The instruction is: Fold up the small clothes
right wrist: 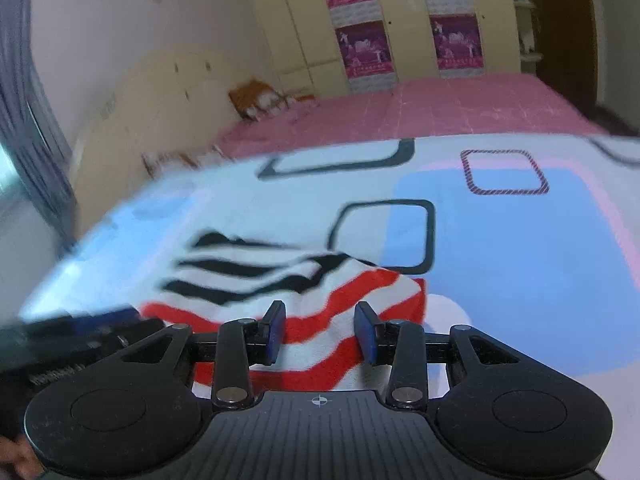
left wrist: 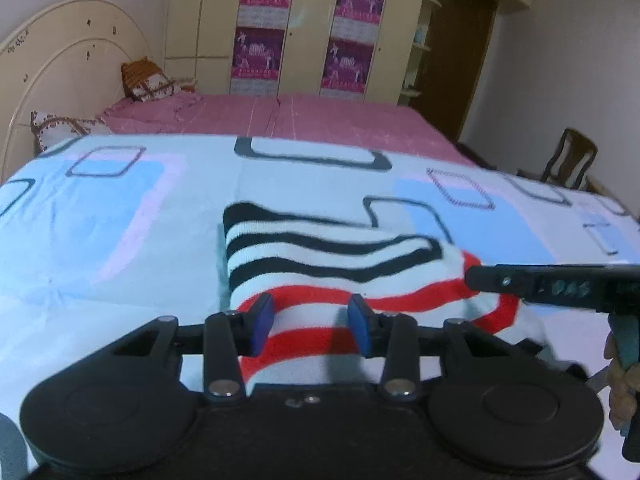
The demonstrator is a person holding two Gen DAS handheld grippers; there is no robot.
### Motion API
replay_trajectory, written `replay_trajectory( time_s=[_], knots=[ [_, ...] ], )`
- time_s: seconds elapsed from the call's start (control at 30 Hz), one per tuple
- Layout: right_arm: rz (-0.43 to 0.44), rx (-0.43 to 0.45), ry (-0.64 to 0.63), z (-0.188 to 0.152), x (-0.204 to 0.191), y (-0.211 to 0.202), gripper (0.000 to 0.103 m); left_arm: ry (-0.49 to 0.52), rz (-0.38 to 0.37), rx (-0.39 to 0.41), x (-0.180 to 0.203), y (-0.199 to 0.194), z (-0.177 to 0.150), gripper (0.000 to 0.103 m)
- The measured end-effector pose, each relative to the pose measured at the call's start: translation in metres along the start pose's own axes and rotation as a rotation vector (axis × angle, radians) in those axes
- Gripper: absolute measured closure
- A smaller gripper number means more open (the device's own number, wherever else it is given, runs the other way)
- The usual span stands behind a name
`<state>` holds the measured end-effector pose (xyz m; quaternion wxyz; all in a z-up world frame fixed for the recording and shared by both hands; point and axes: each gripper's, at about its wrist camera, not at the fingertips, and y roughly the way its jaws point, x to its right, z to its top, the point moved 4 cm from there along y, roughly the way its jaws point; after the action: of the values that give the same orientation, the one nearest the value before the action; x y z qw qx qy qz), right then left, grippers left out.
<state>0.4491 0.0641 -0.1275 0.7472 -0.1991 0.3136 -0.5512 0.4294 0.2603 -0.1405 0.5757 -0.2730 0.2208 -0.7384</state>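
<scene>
A small folded garment [left wrist: 340, 264], white with black stripes at its far end and red stripes at its near end, lies flat on a pale blue patterned blanket [left wrist: 120, 208]. My left gripper [left wrist: 312, 320] hovers over the near red-striped edge, open, its blue pads apart and pressing on nothing. My right gripper [right wrist: 320, 328] stands open over the red-striped end of the garment [right wrist: 304, 288], which shows flat in the gap between its pads. From the left wrist view the right gripper [left wrist: 540, 282] reaches in over the garment's right edge. The left gripper [right wrist: 80, 328] appears blurred at the left.
The blanket [right wrist: 520, 240] covers the near part of a bed with a pink sheet [left wrist: 320, 120] behind. Pillows [left wrist: 152, 84] lie by a cream headboard [left wrist: 60, 60]. A wardrobe with purple posters [left wrist: 260, 24] stands at the back, a wooden chair [left wrist: 572, 160] at the right.
</scene>
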Motion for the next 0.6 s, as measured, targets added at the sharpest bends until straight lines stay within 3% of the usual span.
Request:
replay_trajectory(
  time_s=[0.07,0.3,0.6],
  knots=[
    [-0.061,-0.039,-0.044,-0.008,0.003,0.018,0.064,-0.019,-0.004,-0.015,-0.004,0.007,-0.001,0.062],
    [-0.061,-0.032,0.037,-0.012,0.019,0.030,0.064,-0.012,0.003,-0.037,-0.007,0.005,-0.001,0.059],
    [-0.043,0.018,0.025,-0.019,0.003,-0.030,0.064,0.001,0.032,-0.054,0.000,-0.022,-0.004,0.059]
  ],
)
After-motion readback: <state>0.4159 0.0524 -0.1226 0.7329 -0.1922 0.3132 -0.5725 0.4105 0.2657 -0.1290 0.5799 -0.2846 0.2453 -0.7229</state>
